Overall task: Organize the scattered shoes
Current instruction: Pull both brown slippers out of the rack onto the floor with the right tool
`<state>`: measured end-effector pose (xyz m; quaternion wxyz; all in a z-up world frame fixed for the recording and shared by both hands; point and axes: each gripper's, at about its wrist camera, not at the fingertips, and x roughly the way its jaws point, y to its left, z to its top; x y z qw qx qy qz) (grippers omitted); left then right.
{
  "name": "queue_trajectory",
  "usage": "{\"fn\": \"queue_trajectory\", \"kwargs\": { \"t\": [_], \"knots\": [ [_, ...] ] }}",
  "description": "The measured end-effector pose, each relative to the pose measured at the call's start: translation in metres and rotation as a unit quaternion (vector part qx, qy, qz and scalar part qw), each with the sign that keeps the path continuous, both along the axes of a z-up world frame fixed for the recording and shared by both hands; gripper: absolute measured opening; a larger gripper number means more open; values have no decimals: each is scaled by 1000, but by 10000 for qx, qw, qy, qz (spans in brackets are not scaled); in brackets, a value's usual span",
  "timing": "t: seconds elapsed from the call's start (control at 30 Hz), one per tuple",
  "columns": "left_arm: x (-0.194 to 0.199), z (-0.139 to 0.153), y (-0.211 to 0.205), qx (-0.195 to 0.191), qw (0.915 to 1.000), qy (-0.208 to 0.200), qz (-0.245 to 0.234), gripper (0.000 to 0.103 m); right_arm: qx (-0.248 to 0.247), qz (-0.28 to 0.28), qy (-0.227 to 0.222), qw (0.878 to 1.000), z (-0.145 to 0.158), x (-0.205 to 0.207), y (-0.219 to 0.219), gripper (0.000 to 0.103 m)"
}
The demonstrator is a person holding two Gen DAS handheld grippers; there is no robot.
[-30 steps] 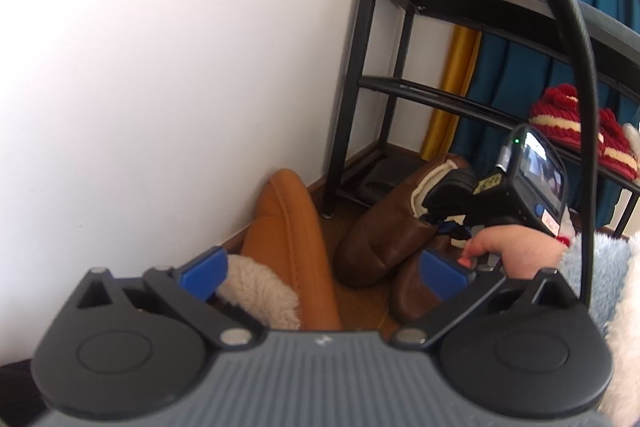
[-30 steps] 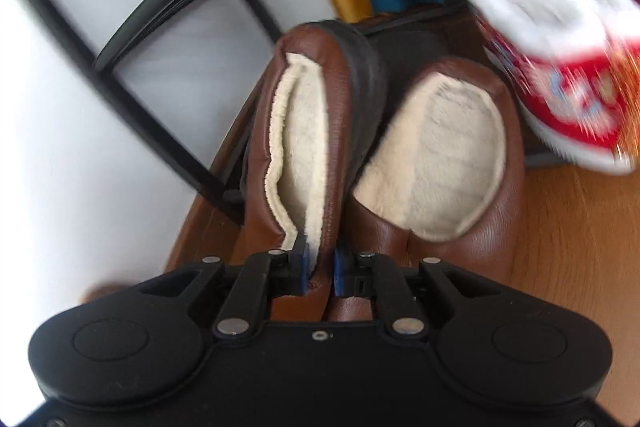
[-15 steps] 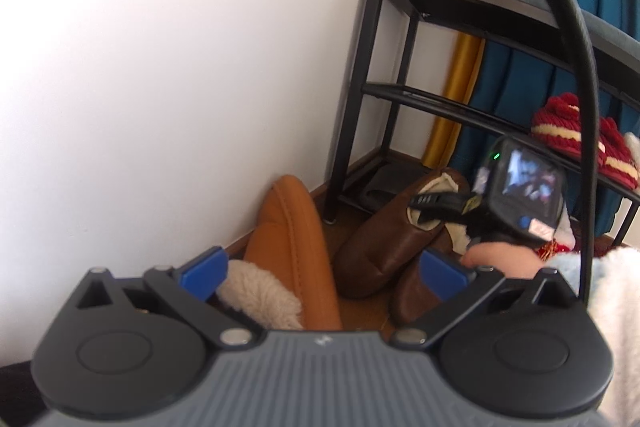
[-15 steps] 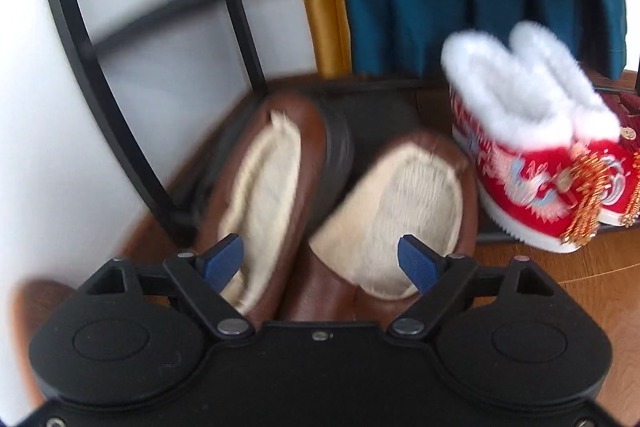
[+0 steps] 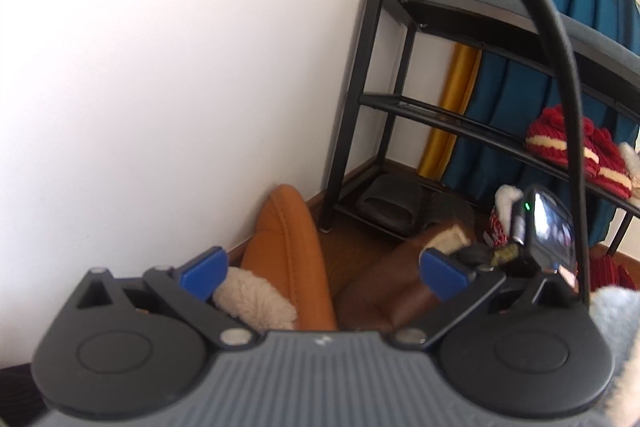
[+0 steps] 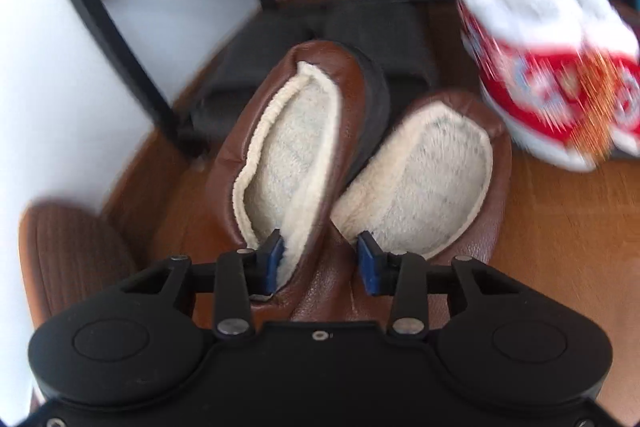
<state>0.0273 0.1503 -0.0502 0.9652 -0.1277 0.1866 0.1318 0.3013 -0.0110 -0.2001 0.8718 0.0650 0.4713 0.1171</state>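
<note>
Two dark brown fleece-lined slippers lie side by side on the wooden floor before the black shoe rack (image 5: 360, 155): the left slipper (image 6: 292, 155) is tilted on its side, the right slipper (image 6: 432, 171) lies flat. My right gripper (image 6: 320, 259) is partly closed, its fingers straddling the adjoining inner walls of both slippers, one pad inside each opening. My left gripper (image 5: 320, 273) is open and empty, above a tan fleece-lined slipper (image 5: 288, 259) by the white wall. The brown pair (image 5: 396, 283) also shows there.
Black slides (image 5: 392, 203) sit on the rack's bottom shelf. Red embroidered slippers with white fur (image 6: 548, 67) stand to the right of the brown pair. Red knitted shoes (image 5: 576, 151) rest on the middle shelf. A teal curtain hangs behind the rack.
My right gripper let go of the left brown slipper, opened wide, then closed partly around the inner walls of both brown slippers. The left gripper tilted slightly, still open.
</note>
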Motion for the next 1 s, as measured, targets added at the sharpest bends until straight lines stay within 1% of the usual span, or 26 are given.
{"fn": "queue_trajectory", "kwargs": {
  "t": [0.03, 0.13, 0.23, 0.33, 0.37, 0.47, 0.5, 0.53, 0.57, 0.6, 0.63, 0.67, 0.77, 0.93, 1.0],
  "knots": [
    [-1, 0, -1, 11, 10000, -19, -11, 103, 10, -9, 167, 9999, -4, -5, -11, 33],
    [-4, 2, -2, 30, 10000, -73, -52, 103, -22, 76, 305, 9995, -5, -23, -36, 33],
    [-5, 2, -5, 31, 9999, -103, -117, 103, -339, 382, 517, 9974, 0, -35, -54, 33],
    [-8, 0, -9, 125, 9997, -133, -190, 103, -617, 634, 675, 9938, 5, -42, -67, 33],
    [-9, 0, -11, 161, 9995, -148, -210, 103, -656, 671, 693, 9932, 3, -45, -68, 33],
    [-12, 0, -14, 262, 9990, -227, -268, 103, -1076, 1164, 802, 9841, 4, -41, -61, 33],
    [-12, 0, -16, 294, 9989, -242, -286, 103, -1168, 1297, 817, 9813, 3, -40, -57, 35],
    [-12, 0, -17, 332, 9986, -260, -308, 103, -1097, 1234, 795, 9831, 6, -38, -55, 37],
    [-13, -1, -18, 374, 9984, -279, -329, 103, -1027, 1171, 772, 9848, 8, -35, -54, 41],
    [-13, -1, -19, 397, 9982, -281, -337, 103, -973, 1136, 732, 9860, 9, -37, -54, 49],
    [-13, -1, -19, 403, 9983, -271, -337, 103, -920, 1100, 693, 9872, 10, -39, -55, 49],
    [-13, -1, -19, 390, 9983, -261, -336, 103, -866, 1064, 654, 9884, 11, -41, -55, 58],
    [-13, -2, -15, 273, 9988, -234, -327, 103, -705, 956, 536, 9915, 14, -46, -57, 59],
    [-13, -1, -12, 263, 9990, -256, -264, 103, -440, 779, 340, 9954, 19, -54, -59, 60],
    [-12, -1, -12, 231, 9991, -238, -269, 103, -523, 835, 271, 9948, 10, -55, -48, 62]
  ]
}}
